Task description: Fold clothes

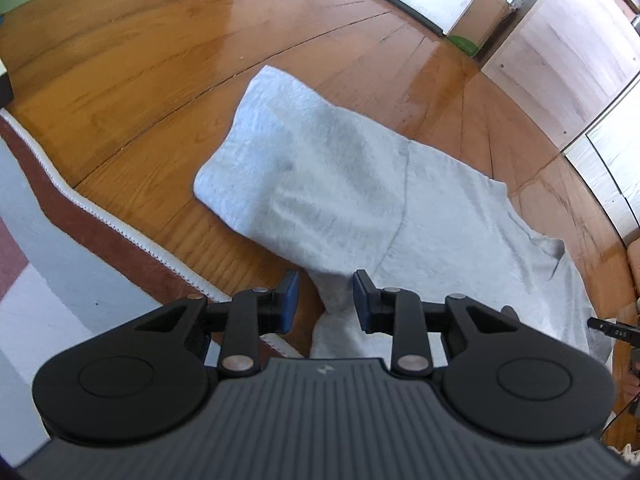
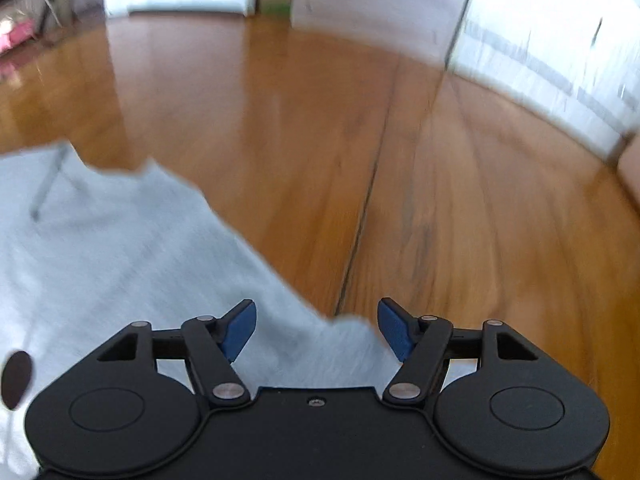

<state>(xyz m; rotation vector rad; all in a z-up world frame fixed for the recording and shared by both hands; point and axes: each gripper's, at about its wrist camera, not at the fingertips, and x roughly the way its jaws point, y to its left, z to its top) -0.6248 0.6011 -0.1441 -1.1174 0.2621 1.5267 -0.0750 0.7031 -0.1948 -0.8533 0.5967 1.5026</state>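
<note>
Grey, soft cotton garment point(image 1: 344, 184) lies part-folded on wooden floor point(image 1: 160, 60); left gripper point(image 1: 326, 300) and right gripper point(image 2: 316, 330) hover released, seemingly between folds

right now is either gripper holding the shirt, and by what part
Nothing is held. The left hand-held gripper is open with a fold of the grey shirt between its pads, unclamped. The right hand-held gripper is open above the shirt's edge.

Bright daylight glares off the glossy orange-brown wooden floor point(image 1: 168, 56) at upper centre; the right wrist view is motion-blurred, fisheye edges bend.
</note>
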